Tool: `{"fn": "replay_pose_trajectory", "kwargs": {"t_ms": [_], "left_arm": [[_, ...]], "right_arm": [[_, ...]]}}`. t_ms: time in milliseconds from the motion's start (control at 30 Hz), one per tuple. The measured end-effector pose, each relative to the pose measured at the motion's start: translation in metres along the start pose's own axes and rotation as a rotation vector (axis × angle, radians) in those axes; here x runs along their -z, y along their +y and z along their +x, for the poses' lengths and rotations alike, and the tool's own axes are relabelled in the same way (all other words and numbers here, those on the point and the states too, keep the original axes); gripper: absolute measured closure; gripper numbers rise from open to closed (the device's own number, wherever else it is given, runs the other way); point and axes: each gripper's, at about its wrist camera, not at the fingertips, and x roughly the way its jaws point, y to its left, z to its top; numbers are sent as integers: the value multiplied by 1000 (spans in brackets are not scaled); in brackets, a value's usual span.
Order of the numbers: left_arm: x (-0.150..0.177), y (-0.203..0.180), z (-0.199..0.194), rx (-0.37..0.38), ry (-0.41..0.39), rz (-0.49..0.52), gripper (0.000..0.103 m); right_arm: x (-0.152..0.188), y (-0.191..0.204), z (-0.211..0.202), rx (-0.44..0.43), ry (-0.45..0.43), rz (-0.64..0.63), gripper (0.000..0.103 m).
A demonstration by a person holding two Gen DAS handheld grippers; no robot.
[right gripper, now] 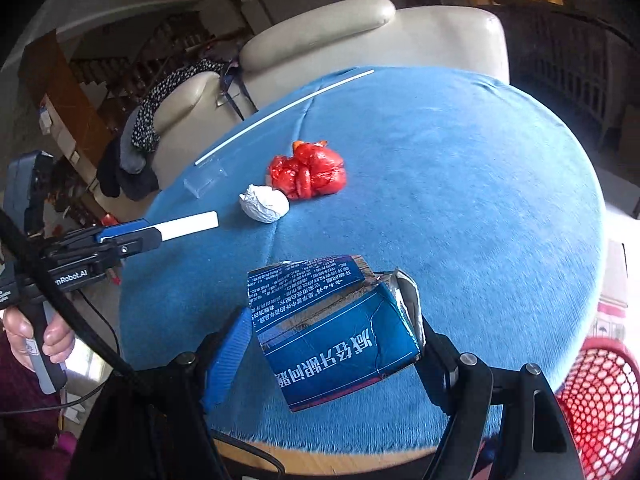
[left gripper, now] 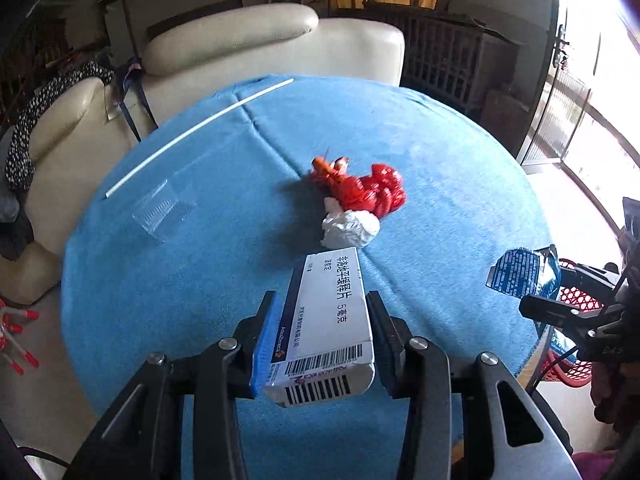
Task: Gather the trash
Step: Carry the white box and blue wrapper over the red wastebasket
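Observation:
My left gripper (left gripper: 320, 304) is shut on a white medicine box (left gripper: 330, 320) with barcodes, held above the blue-covered round table (left gripper: 160, 280). From the right wrist view the same left gripper (right gripper: 132, 236) shows at the left with the white box (right gripper: 190, 224) sticking out. My right gripper (right gripper: 332, 320) is shut on a torn blue carton (right gripper: 340, 340); that blue carton (left gripper: 524, 276) appears at the right edge of the left wrist view. On the table lie a crumpled red plastic bag (left gripper: 364, 188) (right gripper: 308, 176) and a white paper wad (left gripper: 350, 230) (right gripper: 264, 202).
A clear plastic piece (left gripper: 160, 210) (right gripper: 204, 180) and a long white stick (left gripper: 192, 132) (right gripper: 280, 112) lie toward the table's far left. A red mesh basket (right gripper: 600, 404) (left gripper: 576, 300) stands beside the table on the right. A cream sofa (left gripper: 240, 52) sits behind. A person's hand (right gripper: 36, 340) holds the left handle.

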Motion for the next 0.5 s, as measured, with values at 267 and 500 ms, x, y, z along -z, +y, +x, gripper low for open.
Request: {"fn": "replay_pose_trajectory", "kwargs": {"t_ms": [267,500], "left_arm": [[-5,-29,-20,-27,-52,65,58],[-11,-53,-29,-43,-76,117,58]], "right_arm": [[9,-10,-22,9,-39,36,24],[16,-24,-41,19,-63,65,24]]}}
